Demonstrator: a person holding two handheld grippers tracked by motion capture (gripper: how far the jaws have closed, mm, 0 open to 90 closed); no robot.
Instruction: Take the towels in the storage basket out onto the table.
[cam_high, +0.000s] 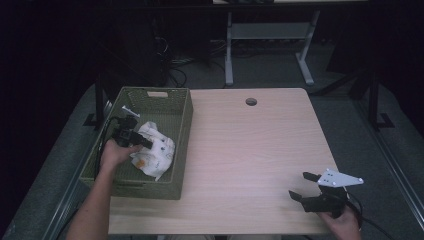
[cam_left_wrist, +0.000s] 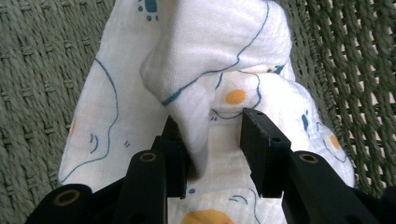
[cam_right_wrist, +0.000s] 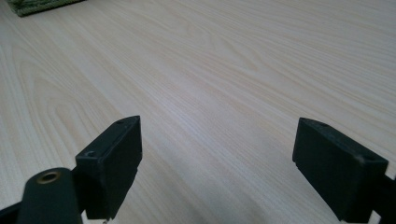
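The white cloth (cam_high: 153, 148), printed with small orange and blue figures, lies crumpled inside the green woven basket (cam_high: 184, 131) at the left side of the table (cam_high: 250, 150), and the left gripper (cam_high: 142, 141) is down in that basket directly at it. In the left gripper view, one raised fold of the cloth (cam_left_wrist: 205, 70) stands up between the two black jaws: the fold touches the inner face of the left-hand jaw, but between the fold and the right-hand jaw a gap of flat cloth is visible. So the jaws are half closed around the fold and, as far as I can see, they do not pinch it from both sides yet; I judge the grip as not finished. The important relation is this: the ridge of the fold runs away from the camera, nearly along the direction of the jaws, and it sits off centre, close to one jaw. When the jaws close more, the free jaw must travel across to meet the fold, and the soft fabric may lean or slip instead of being caught, so a small shift toward the middle of the fold would help. The right gripper (cam_high: 306, 185) is well apart, over the bare table near the right front corner, with its jaws spread wide and nothing between them (cam_right_wrist: 215, 163). The left hand (cam_high: 116, 154) is clearly the nearer one to the cloth, so the pick belongs to it.
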